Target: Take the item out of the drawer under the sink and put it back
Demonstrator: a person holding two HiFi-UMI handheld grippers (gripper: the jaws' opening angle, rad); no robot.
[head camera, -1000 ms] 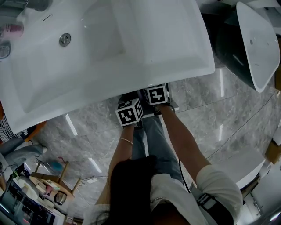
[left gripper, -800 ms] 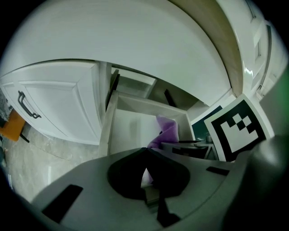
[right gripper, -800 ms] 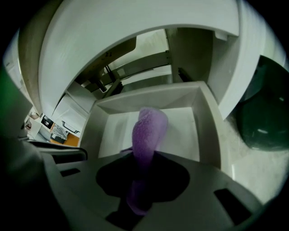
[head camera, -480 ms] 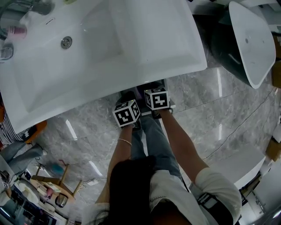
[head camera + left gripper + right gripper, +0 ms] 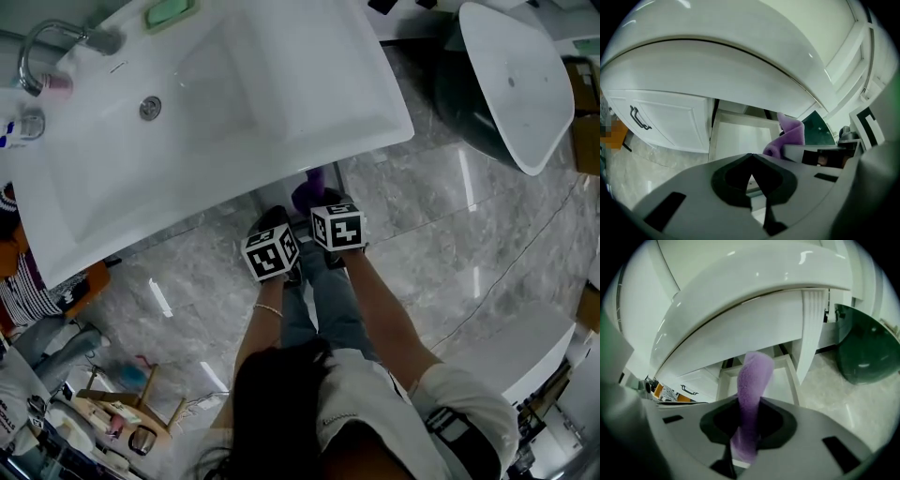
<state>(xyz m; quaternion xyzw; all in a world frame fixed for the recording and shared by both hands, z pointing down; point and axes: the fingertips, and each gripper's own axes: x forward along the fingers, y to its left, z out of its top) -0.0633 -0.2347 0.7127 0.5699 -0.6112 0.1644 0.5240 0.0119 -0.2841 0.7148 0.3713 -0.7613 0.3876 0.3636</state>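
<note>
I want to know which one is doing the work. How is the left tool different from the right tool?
The right tool pinches a purple cloth; the left tool holds nothing. The left tool's jaws are together; the right tool's are parted slightly by the cloth between them. Both point at the open white drawer under the sink.

The scene is taken in from the head view steeply downward, above the white sink (image 5: 234,103) and the marble floor (image 5: 422,216). Both gripper views are set low and close beneath the basin, faced forward into the open drawer (image 5: 740,138). The drawer and the purple cloth (image 5: 752,380) are shared by both.
</note>
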